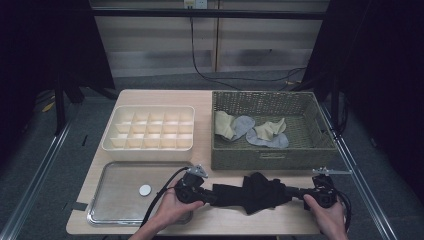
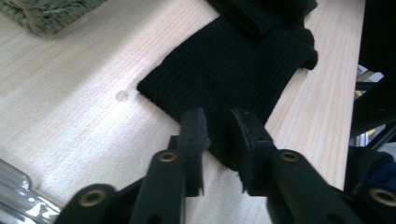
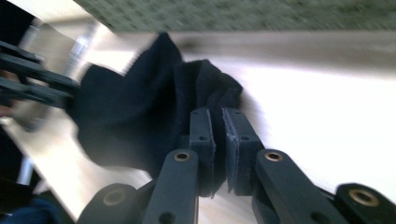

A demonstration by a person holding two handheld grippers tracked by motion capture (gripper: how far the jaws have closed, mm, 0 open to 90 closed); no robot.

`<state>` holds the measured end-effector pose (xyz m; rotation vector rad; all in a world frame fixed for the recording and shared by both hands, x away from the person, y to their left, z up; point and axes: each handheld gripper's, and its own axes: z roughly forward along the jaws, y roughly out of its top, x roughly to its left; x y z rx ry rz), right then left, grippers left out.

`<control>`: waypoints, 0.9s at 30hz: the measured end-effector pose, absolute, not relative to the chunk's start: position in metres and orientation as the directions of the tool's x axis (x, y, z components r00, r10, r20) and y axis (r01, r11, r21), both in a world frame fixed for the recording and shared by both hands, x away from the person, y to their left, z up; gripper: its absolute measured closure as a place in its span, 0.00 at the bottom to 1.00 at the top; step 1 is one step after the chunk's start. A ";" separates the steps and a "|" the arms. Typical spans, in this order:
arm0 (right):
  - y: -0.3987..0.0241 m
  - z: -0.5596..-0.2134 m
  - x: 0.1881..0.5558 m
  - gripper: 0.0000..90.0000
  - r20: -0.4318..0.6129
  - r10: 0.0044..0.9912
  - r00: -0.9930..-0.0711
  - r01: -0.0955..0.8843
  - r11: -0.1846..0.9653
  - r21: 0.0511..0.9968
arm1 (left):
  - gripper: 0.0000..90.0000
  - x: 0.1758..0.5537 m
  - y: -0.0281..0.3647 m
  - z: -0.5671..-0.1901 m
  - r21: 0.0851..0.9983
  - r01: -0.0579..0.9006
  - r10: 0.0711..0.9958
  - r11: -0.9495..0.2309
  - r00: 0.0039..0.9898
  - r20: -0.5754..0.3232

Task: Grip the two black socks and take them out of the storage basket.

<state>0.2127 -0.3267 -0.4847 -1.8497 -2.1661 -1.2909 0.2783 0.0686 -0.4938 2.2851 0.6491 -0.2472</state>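
Observation:
A black sock [image 1: 255,192] lies on the wooden table near the front edge, stretched between my two grippers. My left gripper [image 1: 212,192] is at its left end. In the left gripper view the sock's ribbed cuff [image 2: 233,65] lies flat, and the left gripper [image 2: 219,135] has its jaws a narrow gap apart around the near edge. My right gripper [image 1: 295,191] is at the sock's right end. In the right gripper view, the right gripper [image 3: 218,126] is pinched on a fold of the sock [image 3: 140,116].
A green wicker basket [image 1: 272,155] behind the sock holds beige and grey socks [image 1: 250,131]. A white divided organizer [image 1: 150,130] sits at the back left. A metal tray [image 1: 120,200] with a small white disc [image 1: 145,190] lies at the front left, beside the left hand.

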 end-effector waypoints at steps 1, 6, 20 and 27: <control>-0.326 -0.482 0.213 0.93 0.506 0.806 -0.306 0.821 -0.046 0.569 | 0.84 0.278 0.069 -0.494 0.606 0.519 0.377 -0.603 0.855 -0.357; -0.323 -0.461 0.211 0.94 0.523 0.777 -0.349 0.790 -0.056 0.611 | 0.84 0.278 0.068 -0.494 0.612 0.521 0.382 -0.595 0.853 -0.355; -0.317 -0.378 0.216 0.94 0.457 0.770 -0.445 0.687 -0.034 0.726 | 0.74 0.277 0.072 -0.484 0.639 0.533 0.376 -0.555 0.846 -0.378; -0.315 -0.352 0.215 0.94 0.426 0.773 -0.470 0.653 -0.020 0.757 | 0.72 0.280 0.076 -0.478 0.657 0.543 0.384 -0.522 0.838 -0.388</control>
